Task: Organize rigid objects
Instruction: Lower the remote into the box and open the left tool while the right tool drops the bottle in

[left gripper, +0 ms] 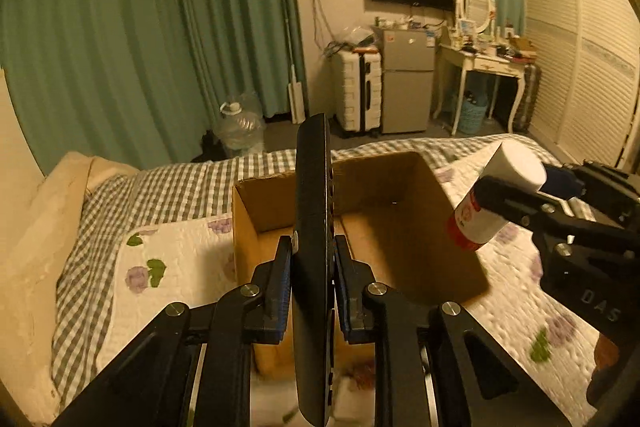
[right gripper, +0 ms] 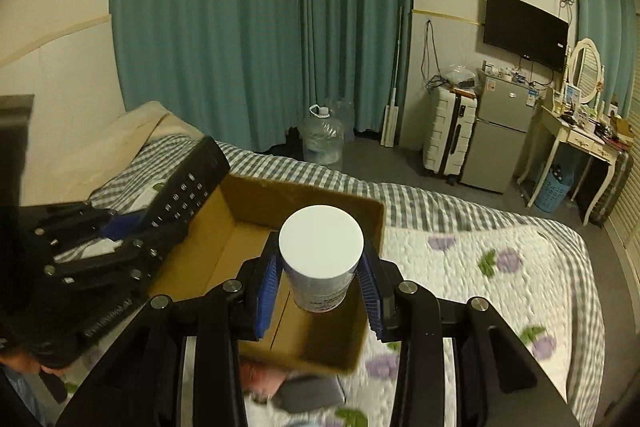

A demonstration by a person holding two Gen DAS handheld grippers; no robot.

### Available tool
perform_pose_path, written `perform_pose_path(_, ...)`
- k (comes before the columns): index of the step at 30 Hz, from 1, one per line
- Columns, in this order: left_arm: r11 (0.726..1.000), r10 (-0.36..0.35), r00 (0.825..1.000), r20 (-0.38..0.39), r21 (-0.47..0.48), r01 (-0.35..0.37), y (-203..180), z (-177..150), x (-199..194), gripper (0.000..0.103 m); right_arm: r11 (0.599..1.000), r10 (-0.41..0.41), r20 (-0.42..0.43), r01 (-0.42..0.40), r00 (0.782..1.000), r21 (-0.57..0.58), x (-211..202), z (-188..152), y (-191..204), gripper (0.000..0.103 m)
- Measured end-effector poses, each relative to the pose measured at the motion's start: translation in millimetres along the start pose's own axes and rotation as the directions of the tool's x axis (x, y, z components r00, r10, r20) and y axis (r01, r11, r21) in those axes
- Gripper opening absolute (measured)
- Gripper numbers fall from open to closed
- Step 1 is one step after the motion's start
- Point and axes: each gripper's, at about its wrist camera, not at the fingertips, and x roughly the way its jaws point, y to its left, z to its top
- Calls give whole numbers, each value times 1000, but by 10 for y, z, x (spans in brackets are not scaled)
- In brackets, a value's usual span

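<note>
My left gripper is shut on a black remote control, held edge-up above the open cardboard box on the bed. My right gripper is shut on a white bottle with a white cap and red label, held over the same box. In the left wrist view the bottle and right gripper sit at the box's right side. In the right wrist view the remote and left gripper sit at the box's left. The box looks empty inside.
The box rests on a floral quilt over a checked bedspread. A grey and pink item lies near the box's near edge. Beyond the bed are a water jug, suitcase, small fridge, dressing table.
</note>
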Motion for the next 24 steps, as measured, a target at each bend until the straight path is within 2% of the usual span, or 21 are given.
perform_pose_path(3,1000,5,999,-44,-21,-6,54,-27,334,19,1000,6,-18,-6,1000,7,285,-2,-2,36)
perform_pose_path(8,1000,1,991,-131,-21,-3,65,-195,783,20,999,31,-84,-29,996,22,643,-201,-37,36)
perform_pose_path(10,999,-13,992,-125,-34,9,65,-246,836,23,1000,25,-97,-23,995,21,713,-240,-51,36)
perform_pose_path(11,999,-21,994,-103,-42,17,59,-270,822,27,1000,25,-97,-23,995,18,721,-245,-56,36)
perform_pose_path(12,999,-22,995,-96,-43,18,57,-276,809,42,1000,24,-94,-23,995,14,717,-243,-59,36)
perform_pose_path(14,999,8,996,-87,-51,-12,65,-253,777,63,1000,22,-87,-21,996,11,680,-257,-102,36)
perform_pose_path(24,997,60,997,-44,-49,-62,187,-276,459,63,999,38,-108,-37,993,15,863,-342,-111,37)
